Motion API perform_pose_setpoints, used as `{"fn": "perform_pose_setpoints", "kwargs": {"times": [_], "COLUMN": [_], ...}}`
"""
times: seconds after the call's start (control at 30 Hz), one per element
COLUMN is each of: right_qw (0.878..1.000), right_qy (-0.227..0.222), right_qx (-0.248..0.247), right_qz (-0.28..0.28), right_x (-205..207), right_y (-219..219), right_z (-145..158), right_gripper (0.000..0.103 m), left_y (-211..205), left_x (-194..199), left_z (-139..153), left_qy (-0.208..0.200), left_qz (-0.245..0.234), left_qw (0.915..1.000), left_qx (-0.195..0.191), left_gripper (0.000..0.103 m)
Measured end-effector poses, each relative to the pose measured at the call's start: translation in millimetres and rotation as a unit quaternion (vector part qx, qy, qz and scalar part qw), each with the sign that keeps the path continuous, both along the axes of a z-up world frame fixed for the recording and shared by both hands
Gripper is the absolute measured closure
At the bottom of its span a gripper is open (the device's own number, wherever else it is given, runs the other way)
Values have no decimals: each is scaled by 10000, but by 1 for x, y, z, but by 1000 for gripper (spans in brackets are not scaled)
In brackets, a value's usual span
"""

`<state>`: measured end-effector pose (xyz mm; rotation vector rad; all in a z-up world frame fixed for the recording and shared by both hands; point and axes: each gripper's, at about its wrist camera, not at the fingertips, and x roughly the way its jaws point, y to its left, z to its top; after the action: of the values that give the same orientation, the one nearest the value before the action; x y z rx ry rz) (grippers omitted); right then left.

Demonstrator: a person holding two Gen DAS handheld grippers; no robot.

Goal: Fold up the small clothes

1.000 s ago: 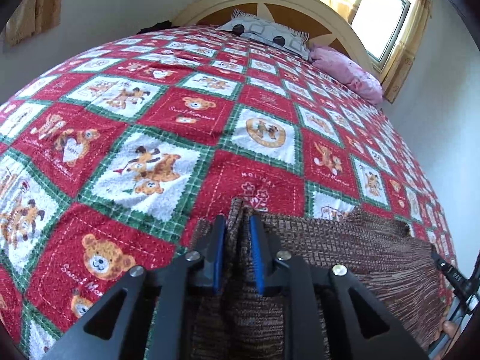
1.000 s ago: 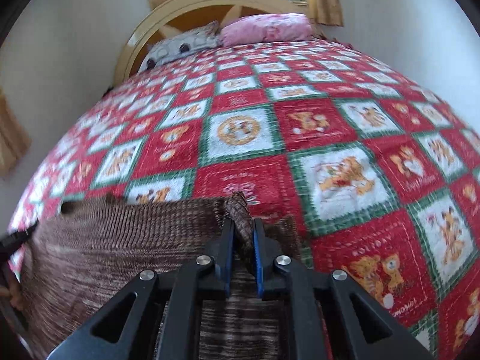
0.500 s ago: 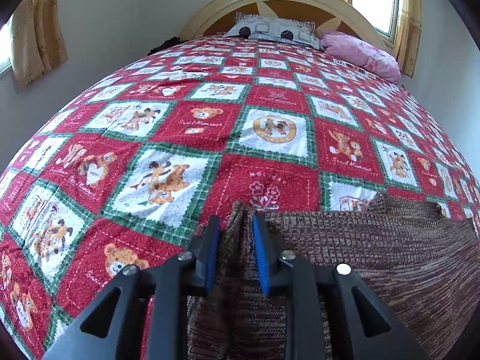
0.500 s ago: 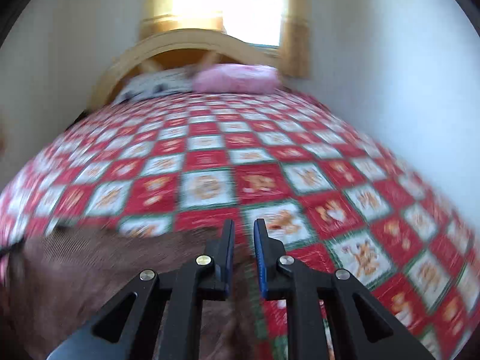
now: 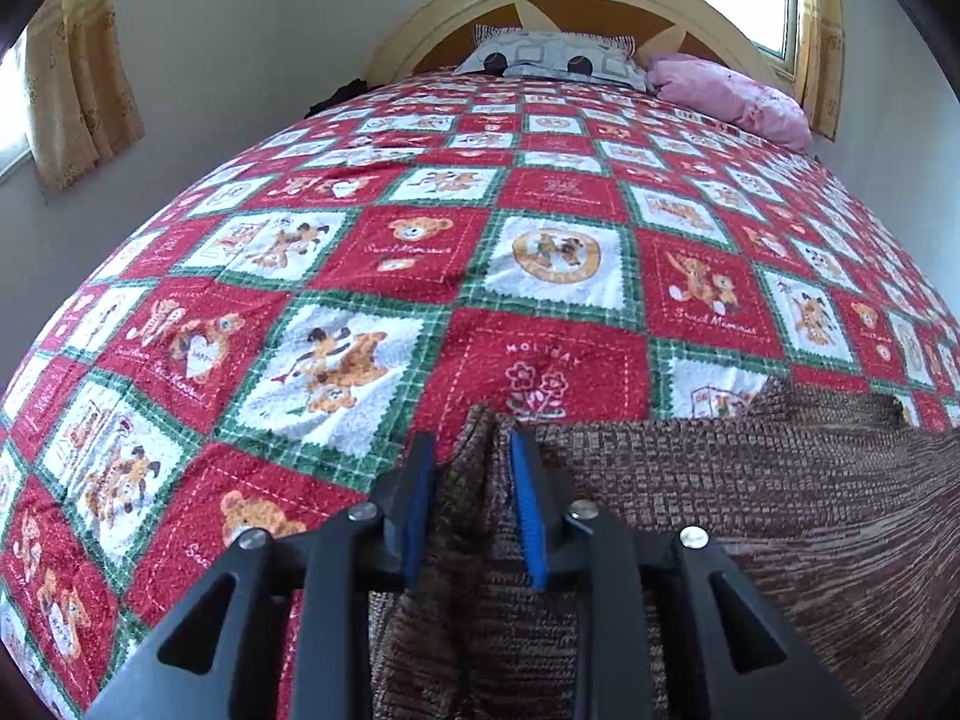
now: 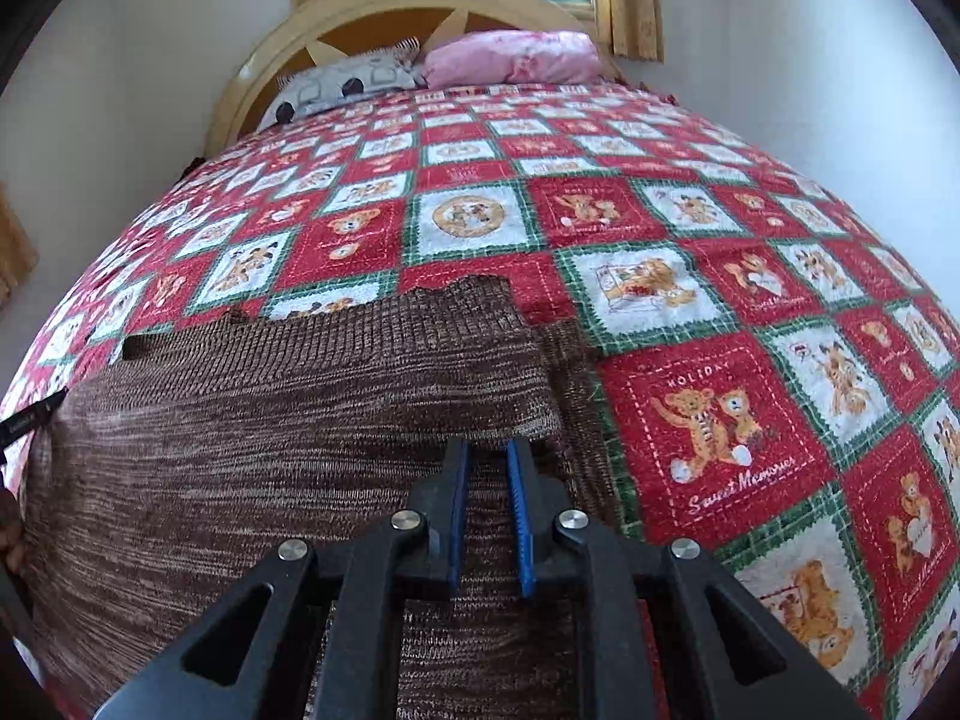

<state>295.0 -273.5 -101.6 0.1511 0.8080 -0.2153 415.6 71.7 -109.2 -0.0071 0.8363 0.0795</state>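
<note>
Because the brown knitted top (image 5: 750, 498) is soft and floppy, corners and edges are the best places to grab. It lies flat on the bed (image 5: 558, 276). The left claw (image 5: 471, 504) is opening, a fold of knit loose between its sides. The right claw (image 6: 486, 504) is almost closed, holding nothing. Pillows (image 6: 510, 57) sit far away; nothing blocks.
</note>
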Motion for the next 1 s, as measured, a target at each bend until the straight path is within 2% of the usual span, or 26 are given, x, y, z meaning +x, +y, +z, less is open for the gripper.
{"fn": "perform_pose_setpoints", "kwargs": {"times": [0.03, 0.13, 0.17, 0.33, 0.6, 1.0], "right_qw": [10000, 10000, 10000, 9999, 10000, 9999], "right_qy": [4, -19, -34, -93, -86, -106], "right_qx": [-22, -28, -4, 101, 16, -30], "right_qz": [2, 0, 1, -8, -10, -23], "right_x": [0, 0, 0, -4, -4, -5], "right_y": [2, 2, 2, -1, 2, 2], "right_z": [-1, -1, -1, -1, 0, 1], "right_gripper": [89, 89, 89, 89, 89, 89], "left_y": [-1, 2, 5, 14, 13, 29], "left_x": [0, 0, 0, 1, 2, -1], "left_z": [0, 0, 0, -2, -2, -5], "left_qy": [-5, 1, 13, 47, 51, 106], "left_qz": [22, 450, 529, 529, 602, 637], "left_qw": [10000, 9984, 9981, 9986, 9981, 9963], "left_qx": [50, 350, 324, 38, 104, -569], "left_gripper": [70, 36, 34, 32, 28, 26]}}
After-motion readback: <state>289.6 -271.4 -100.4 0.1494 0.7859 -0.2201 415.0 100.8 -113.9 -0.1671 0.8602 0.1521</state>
